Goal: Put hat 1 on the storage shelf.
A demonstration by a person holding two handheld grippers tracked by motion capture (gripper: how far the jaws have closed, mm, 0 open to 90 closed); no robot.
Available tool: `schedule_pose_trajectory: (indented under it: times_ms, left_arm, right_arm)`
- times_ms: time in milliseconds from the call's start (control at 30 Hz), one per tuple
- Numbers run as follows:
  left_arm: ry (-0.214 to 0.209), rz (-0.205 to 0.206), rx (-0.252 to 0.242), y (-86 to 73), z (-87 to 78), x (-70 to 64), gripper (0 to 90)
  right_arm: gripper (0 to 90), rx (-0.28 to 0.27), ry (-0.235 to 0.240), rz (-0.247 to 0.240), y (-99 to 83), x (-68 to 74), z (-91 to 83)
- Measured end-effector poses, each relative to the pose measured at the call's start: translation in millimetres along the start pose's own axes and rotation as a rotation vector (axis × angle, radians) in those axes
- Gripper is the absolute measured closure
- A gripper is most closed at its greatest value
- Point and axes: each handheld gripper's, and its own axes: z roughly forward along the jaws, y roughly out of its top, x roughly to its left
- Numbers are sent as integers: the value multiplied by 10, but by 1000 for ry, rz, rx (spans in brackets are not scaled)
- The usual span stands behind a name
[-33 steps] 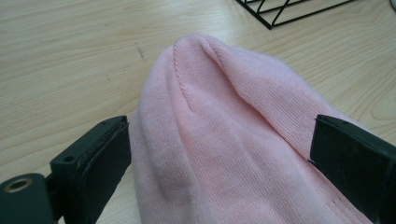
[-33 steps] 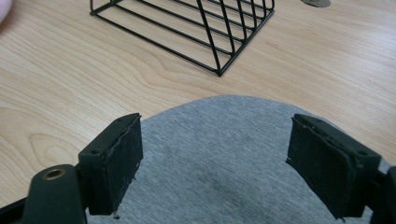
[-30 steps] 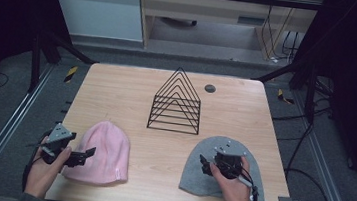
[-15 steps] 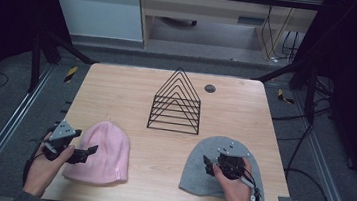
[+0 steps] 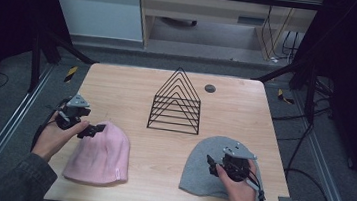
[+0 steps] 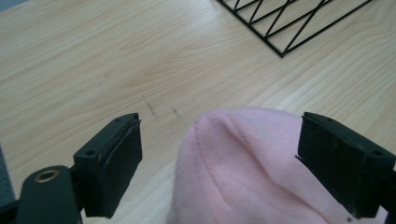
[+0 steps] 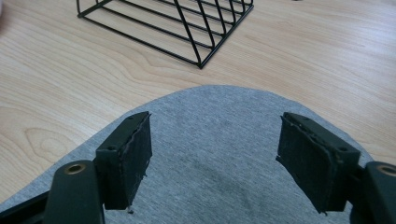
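Observation:
A pink knit beanie (image 5: pixel 99 153) lies flat at the front left of the wooden table (image 5: pixel 235 111). My left gripper (image 5: pixel 92 130) hovers open at the beanie's upper left edge; in the left gripper view the pink beanie (image 6: pixel 243 172) has its crown between the spread jaws. A grey beanie (image 5: pixel 199 170) lies at the front right. Over it my right gripper (image 5: pixel 211 165) is held open, and the right gripper view has the grey beanie (image 7: pixel 215 154) under and between the wide jaws. Neither gripper grips any fabric.
A black wire rack (image 5: pixel 177 103) with triangular dividers stands mid-table behind both beanies; it shows as the wire rack (image 6: pixel 289 18) and the wire rack (image 7: pixel 173 23) in the gripper views. A small dark disc (image 5: pixel 210 88) lies near the far edge. Bare wood separates the beanies.
My left gripper has shifted right and a little farther up the table, reaching the pink beanie's top edge. The right gripper has barely moved over the grey beanie.

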Motion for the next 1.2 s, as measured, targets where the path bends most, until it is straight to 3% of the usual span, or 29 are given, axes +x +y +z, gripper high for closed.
schedule_pose_trajectory:
  times_ms: [133, 200, 267, 367, 467, 633, 733, 867, 1000, 1100, 1200]
  left_arm:
    - [-3, -11, 8, 26, 65, 59, 182]
    - [5, -7, 35, 31, 111, 100, 199]
    - [-1, -14, 44, 32, 162, 135, 274]
    - [24, -1, 58, 22, 236, 154, 350]
    - [-9, -28, 72, -30, 336, 214, 383]
    - [-40, -37, 91, -133, 426, 205, 384]
    - [-75, -44, 113, -192, 516, 174, 331]
    - [-79, -41, 136, -235, 580, 145, 326]
    - [-103, -42, 148, -253, 605, 95, 425]
    - [-96, -18, 158, -247, 585, 46, 573]
    - [-85, -28, 169, -224, 534, 13, 722]
  right_arm:
    - [222, 9, 12, -4, 8, 6, -12]
    - [220, 10, 14, -9, 9, 8, -20]
    - [224, 9, 11, -7, 16, 9, -24]
    - [230, 10, 9, -7, 16, 2, -15]
    - [234, 41, 13, 8, -3, -2, 41]
    - [236, 54, 18, 17, -9, -14, 46]
    - [235, 57, 19, 17, -14, -22, 51]
    - [235, 67, 21, 21, -16, -7, 53]
    - [234, 69, 24, 18, -13, -7, 54]
    - [234, 64, 20, 17, -17, -21, 52]
    - [236, 58, 19, 26, -16, -34, 41]
